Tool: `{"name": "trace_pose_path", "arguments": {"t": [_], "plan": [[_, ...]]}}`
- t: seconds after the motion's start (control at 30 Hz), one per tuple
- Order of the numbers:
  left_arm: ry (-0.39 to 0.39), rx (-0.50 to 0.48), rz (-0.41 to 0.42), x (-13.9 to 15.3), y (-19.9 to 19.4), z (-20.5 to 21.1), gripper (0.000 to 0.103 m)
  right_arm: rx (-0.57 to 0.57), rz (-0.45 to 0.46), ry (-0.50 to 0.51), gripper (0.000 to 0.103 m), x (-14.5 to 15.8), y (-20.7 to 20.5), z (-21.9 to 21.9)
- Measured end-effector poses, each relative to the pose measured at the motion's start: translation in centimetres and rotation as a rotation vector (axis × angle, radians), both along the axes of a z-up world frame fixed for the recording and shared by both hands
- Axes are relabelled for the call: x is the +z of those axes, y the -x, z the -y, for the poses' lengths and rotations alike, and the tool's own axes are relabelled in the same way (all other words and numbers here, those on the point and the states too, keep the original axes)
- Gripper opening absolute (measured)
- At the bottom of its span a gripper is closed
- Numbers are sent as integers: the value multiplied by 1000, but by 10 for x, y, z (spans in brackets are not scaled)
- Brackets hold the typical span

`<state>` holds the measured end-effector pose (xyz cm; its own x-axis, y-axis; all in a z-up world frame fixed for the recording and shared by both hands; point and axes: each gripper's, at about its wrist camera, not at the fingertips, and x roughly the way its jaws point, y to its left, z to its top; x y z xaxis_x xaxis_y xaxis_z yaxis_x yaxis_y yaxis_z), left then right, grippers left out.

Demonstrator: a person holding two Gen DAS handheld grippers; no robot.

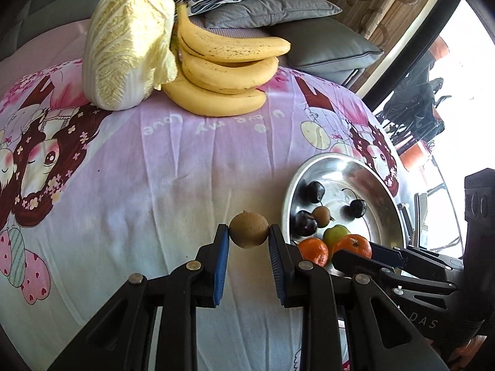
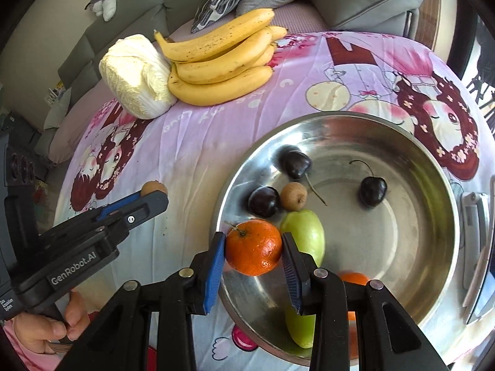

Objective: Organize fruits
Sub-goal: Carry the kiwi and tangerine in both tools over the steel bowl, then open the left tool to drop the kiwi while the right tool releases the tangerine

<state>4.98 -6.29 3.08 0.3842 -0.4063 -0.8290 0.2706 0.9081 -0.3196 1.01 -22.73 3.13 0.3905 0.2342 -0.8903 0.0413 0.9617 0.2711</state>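
My left gripper (image 1: pixel 249 230) is shut on a small round brown fruit (image 1: pixel 249 229), held above the pink cartoon tablecloth (image 1: pixel 139 185) just left of a steel bowl (image 1: pixel 324 156). My right gripper (image 2: pixel 253 241) is shut on an orange tangerine (image 2: pixel 253 247) over the near-left rim of the steel bowl (image 2: pixel 309 120). Inside the bowl lie three dark cherries (image 2: pixel 295 162), a small brown fruit (image 2: pixel 294 196), a long green fruit (image 2: pixel 304 238) and a second tangerine (image 2: pixel 354 278). The right wrist view also shows the left gripper (image 2: pixel 153 193) with its brown fruit (image 2: pixel 153 187).
A bunch of bananas (image 1: pixel 222 71) and a napa cabbage (image 1: pixel 126 52) lie at the table's far side. Grey cushions (image 1: pixel 324 43) and a sofa stand behind. A flat silver object (image 2: pixel 476 247) lies right of the bowl. A hand (image 2: pixel 46 330) holds the left gripper's handle.
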Motion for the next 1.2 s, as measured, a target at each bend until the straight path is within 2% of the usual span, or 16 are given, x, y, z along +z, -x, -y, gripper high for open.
{"name": "trace_pose_path", "arguments": {"t": [0.37, 0.63, 1.2], "plan": [[-41, -147, -16, 1, 25, 56, 27, -130, -10, -11, 38, -3, 21, 58], [-79, -217, -57, -10, 39, 83, 27, -157, -13, -24, 39, -9, 23, 70], [-114, -233, -113, -25, 42, 90, 27, -163, -32, -16, 39, -20, 15, 68]]}}
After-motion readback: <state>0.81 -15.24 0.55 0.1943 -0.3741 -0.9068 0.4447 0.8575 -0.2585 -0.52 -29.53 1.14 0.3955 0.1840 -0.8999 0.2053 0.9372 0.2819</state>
